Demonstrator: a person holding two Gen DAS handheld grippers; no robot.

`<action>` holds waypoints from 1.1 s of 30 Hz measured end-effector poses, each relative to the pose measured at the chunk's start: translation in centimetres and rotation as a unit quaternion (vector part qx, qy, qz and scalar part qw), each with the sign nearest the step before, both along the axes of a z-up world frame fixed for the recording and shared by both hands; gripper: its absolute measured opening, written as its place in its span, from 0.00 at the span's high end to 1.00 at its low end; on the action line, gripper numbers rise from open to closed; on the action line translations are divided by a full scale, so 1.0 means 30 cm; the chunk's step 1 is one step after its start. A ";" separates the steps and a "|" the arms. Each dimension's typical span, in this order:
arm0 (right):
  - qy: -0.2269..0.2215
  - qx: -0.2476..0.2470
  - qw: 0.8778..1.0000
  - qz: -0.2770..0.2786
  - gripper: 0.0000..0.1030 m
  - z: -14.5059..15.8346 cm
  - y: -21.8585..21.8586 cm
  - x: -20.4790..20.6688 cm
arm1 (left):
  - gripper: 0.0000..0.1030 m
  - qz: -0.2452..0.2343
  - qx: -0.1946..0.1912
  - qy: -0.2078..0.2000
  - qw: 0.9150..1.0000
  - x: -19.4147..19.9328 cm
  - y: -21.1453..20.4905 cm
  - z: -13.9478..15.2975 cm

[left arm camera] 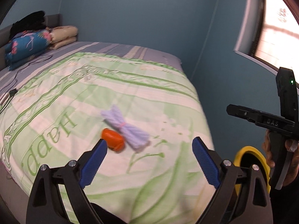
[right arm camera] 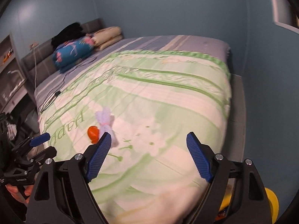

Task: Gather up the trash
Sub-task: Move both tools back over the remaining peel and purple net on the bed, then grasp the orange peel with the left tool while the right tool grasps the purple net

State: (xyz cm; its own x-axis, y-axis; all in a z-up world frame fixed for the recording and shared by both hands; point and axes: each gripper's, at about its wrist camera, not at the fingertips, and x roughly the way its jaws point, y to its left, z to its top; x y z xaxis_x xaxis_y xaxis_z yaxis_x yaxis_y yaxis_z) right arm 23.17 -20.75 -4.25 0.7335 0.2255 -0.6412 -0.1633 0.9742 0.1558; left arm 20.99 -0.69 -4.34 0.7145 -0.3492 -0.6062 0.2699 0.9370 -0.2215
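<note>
An orange crumpled wrapper [left arm camera: 113,140] lies on the green-and-white blanket [left arm camera: 93,93], touching a lavender yarn bundle [left arm camera: 125,127] tied with a pink band. My left gripper [left arm camera: 149,143] hovers open just short of them, with the wrapper by its left fingertip and nothing between the pads. In the right wrist view the wrapper [right arm camera: 92,131] and the yarn bundle [right arm camera: 105,120] sit beyond the left fingertip of my right gripper [right arm camera: 149,137], which is open and holds nothing. A yellow-rimmed bin [left arm camera: 250,160] stands on the floor at the bed's near right corner.
Folded blankets and a blue floral pillow [left arm camera: 28,44] are stacked at the headboard. A black cable [left arm camera: 13,93] trails over the bed's left side. Blue walls close the far and right sides, with a window [left arm camera: 276,28] at right. Shelves [right arm camera: 11,71] stand left of the bed.
</note>
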 end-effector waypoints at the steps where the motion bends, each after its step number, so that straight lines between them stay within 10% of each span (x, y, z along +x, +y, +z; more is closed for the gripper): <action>1: 0.005 -0.003 1.000 0.009 0.23 -0.004 0.025 0.028 | 0.14 0.004 0.001 0.002 1.000 0.010 0.013 -0.010; 33: 0.231 -0.045 0.961 0.148 0.36 -0.343 0.576 0.663 | 0.14 0.056 -0.049 0.112 0.991 0.362 0.173 -0.353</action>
